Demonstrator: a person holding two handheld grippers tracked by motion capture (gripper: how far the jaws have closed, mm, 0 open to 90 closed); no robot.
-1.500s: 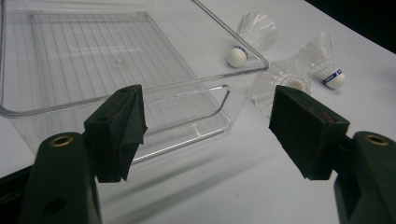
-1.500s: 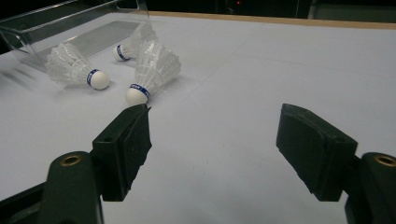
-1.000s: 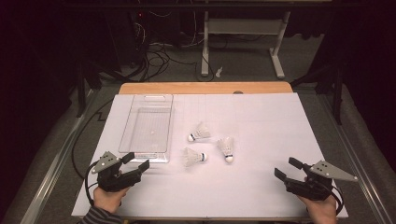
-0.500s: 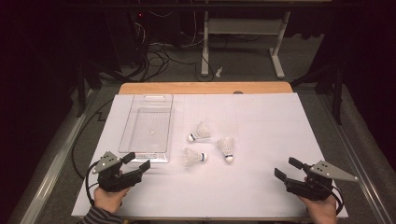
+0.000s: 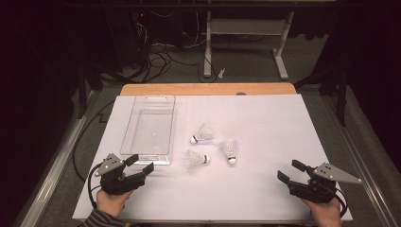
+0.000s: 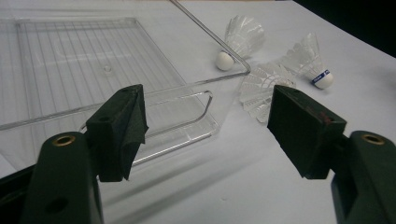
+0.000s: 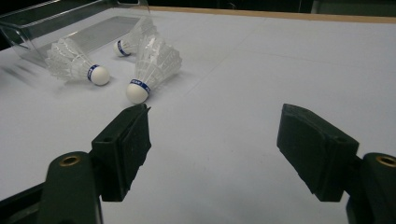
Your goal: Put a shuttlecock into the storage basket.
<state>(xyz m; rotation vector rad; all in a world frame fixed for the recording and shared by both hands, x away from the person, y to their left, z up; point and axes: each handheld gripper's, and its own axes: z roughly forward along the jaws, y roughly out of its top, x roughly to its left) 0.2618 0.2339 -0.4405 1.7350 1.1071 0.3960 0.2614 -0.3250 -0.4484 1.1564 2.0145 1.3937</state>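
Three shuttlecocks lie loose mid-table on the white sheet: one nearest the tray (image 5: 197,159), one farther back (image 5: 202,135), one to the right (image 5: 229,151). The clear tray (image 5: 142,144) sits just left of them, empty. No change over the last second: nothing has shifted, so the work has not started. Left gripper (image 5: 140,165) rests near the tray's near end, jaws wide, empty. Right gripper (image 5: 291,171) rests well apart at near right, jaws wide, empty.
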